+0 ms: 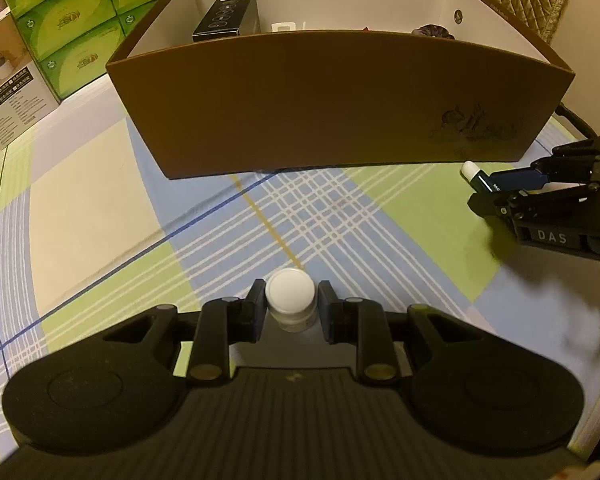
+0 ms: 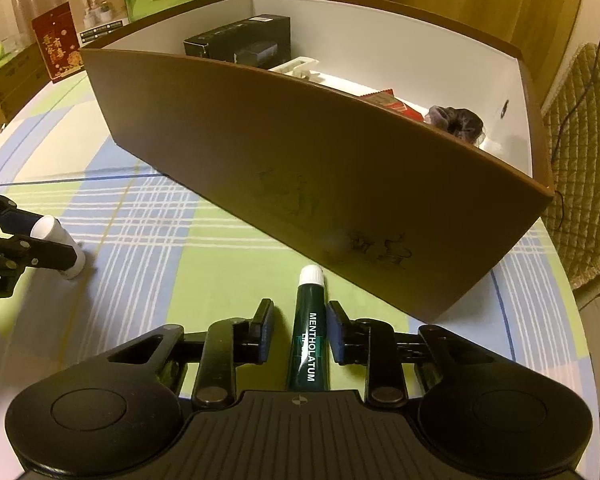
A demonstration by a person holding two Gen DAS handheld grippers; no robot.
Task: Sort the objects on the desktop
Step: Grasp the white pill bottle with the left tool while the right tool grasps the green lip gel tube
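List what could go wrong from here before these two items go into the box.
1. The lip balm tube lies between the right gripper's jaws with gaps showing on both sides; it may slip when lifted.
2. The left gripper pinches the small white-capped bottle only near its top, so it could tilt out.
3. The brown box has a tall front wall; a low carry could hit it.

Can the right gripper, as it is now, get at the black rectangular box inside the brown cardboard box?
Probably not yet. The right gripper has the dark green Mentholatum tube between its fingers, and the brown box's tall near wall stands between it and the black box.
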